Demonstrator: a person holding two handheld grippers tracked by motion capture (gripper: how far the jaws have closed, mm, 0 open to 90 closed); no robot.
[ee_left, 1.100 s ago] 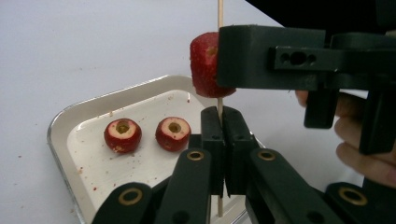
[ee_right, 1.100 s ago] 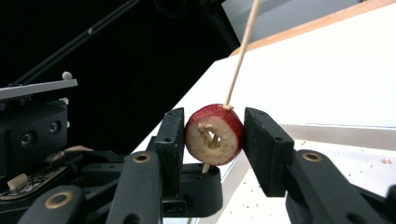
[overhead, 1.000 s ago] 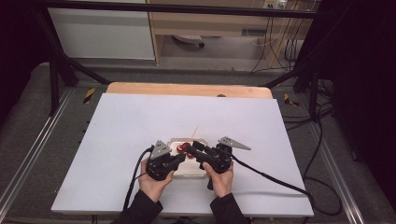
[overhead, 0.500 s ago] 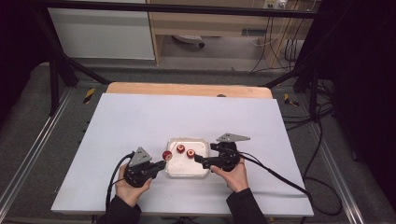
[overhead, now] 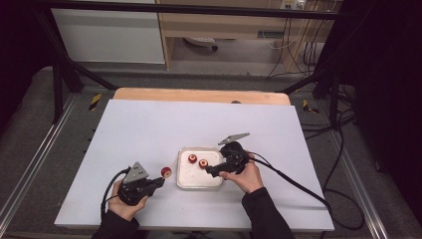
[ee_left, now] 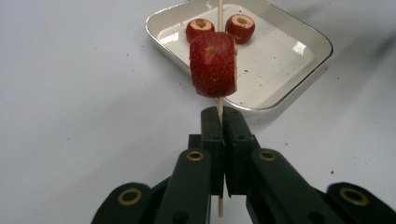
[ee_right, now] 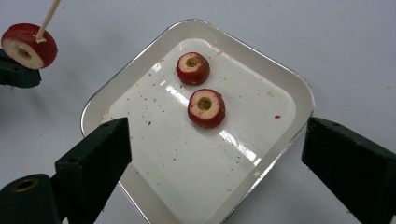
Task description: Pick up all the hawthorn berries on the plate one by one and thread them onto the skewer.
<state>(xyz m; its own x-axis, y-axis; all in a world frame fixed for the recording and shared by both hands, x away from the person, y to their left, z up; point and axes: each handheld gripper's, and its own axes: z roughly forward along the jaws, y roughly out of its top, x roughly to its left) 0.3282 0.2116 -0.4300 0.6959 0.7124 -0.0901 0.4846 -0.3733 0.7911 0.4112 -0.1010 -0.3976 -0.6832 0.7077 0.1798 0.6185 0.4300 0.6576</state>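
My left gripper (overhead: 158,181) (ee_left: 220,116) is shut on a thin wooden skewer (ee_left: 219,108). A cored red fruit (overhead: 166,172) (ee_left: 213,64) (ee_right: 29,45) is threaded on the skewer, just left of the tray. The white metal tray (overhead: 199,186) (ee_left: 289,88) (ee_right: 299,84) holds two more cored red fruits (overhead: 192,158) (overhead: 203,163) (ee_right: 193,68) (ee_right: 206,108). My right gripper (overhead: 211,172) (ee_right: 217,135) hovers over the tray's right side. Its jaws have just been opening and now stand wide, with nothing gripped between them.
The tray sits on a white table top (overhead: 149,129) with a wooden strip (overhead: 199,94) along its far edge. Black cables (overhead: 293,179) trail from both grippers toward the near side. Dark frame posts and floor surround the table.
Both hands were together over the tray. The left gripper has drawn away to the left with the skewer and its fruit. The right gripper has shifted slightly right and its jaws have opened.
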